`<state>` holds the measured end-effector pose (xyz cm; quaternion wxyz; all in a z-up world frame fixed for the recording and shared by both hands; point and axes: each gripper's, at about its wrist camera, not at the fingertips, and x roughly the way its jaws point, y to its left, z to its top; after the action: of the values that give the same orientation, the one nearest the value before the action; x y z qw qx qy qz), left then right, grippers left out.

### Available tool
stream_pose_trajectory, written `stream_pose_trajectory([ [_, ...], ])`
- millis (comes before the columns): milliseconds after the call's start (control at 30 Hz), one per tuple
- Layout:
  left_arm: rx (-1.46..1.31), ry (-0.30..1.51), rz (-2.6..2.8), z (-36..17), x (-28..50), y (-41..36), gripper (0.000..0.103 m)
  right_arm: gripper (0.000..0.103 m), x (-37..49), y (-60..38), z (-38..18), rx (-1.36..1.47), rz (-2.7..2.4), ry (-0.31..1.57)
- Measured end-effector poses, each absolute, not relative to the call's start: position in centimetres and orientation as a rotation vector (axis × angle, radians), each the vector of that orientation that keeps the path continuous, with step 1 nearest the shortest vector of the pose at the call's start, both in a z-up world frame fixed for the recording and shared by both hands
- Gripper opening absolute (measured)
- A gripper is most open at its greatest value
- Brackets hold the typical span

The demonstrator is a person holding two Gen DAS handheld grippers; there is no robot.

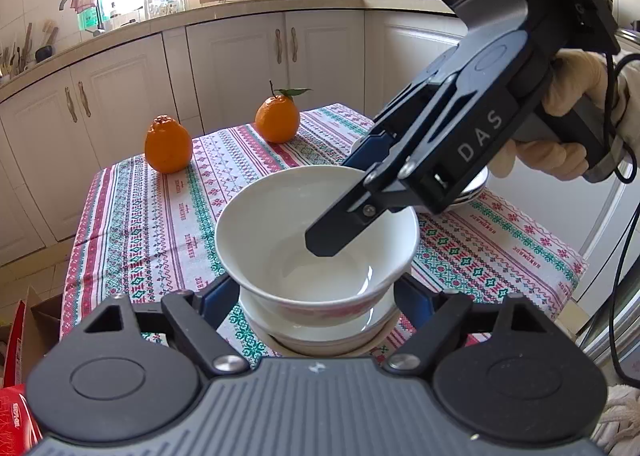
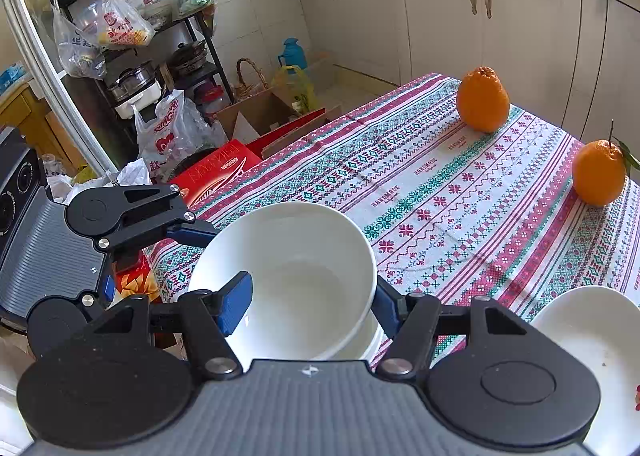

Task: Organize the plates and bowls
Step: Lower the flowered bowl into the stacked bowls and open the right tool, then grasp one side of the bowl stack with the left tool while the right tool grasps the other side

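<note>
The right tool (image 2: 306, 302) is clamped on the near wall of the top bowl (image 2: 288, 276), one blue pad (image 2: 236, 302) inside the rim and the other outside it, so the bowl is carried by its wall. In the left wrist view that bowl (image 1: 316, 232) sits low in the bowl stack (image 1: 320, 330) under it, directly ahead of the left tool (image 1: 316, 296), whose jaws stand apart on either side of the stack with no pad seen pressing on it.

The step in hand looks like nesting this bowl into the stack. To do it well, keep the bowl level and centred over the one below, lower until the foot seats all round, and only then part the right jaws. Draw the inner pad straight up and back along the wall, or it may drag the rim and tip the bowl. The left tool can steady the lower bowls from the sides, but should not squeeze hard; glazed ware slips.

The bowl is white and glossy, deep, empty and clean inside, with a faint red pattern on its outer wall. To the right of the right tool a plate (image 2: 592, 340) lies on the worktop (image 2: 440, 192), near but apart.
</note>
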<state>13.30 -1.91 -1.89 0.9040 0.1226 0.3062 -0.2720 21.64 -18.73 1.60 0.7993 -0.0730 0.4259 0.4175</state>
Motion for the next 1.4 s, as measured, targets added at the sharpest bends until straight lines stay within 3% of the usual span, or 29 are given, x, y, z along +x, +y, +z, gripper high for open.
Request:
stream_pose_trajectory([
  [900,0.185,0.69,-0.628,-2.6,15.0,-1.2,0.095,0.07,21.8,-18.5,0.5,-0.183,0.877,0.943],
  [1200,0.223,0.668,-0.624,-2.4,14.6,-1.2,0.1,0.095,21.3,-18.7,0.9,-0.188,0.858,0.902],
  [1400,0.229,0.65,-0.628,-2.1,13.7,-0.3,0.1,0.102,20.6,-18.7,1.1,-0.213,0.841,0.874],
])
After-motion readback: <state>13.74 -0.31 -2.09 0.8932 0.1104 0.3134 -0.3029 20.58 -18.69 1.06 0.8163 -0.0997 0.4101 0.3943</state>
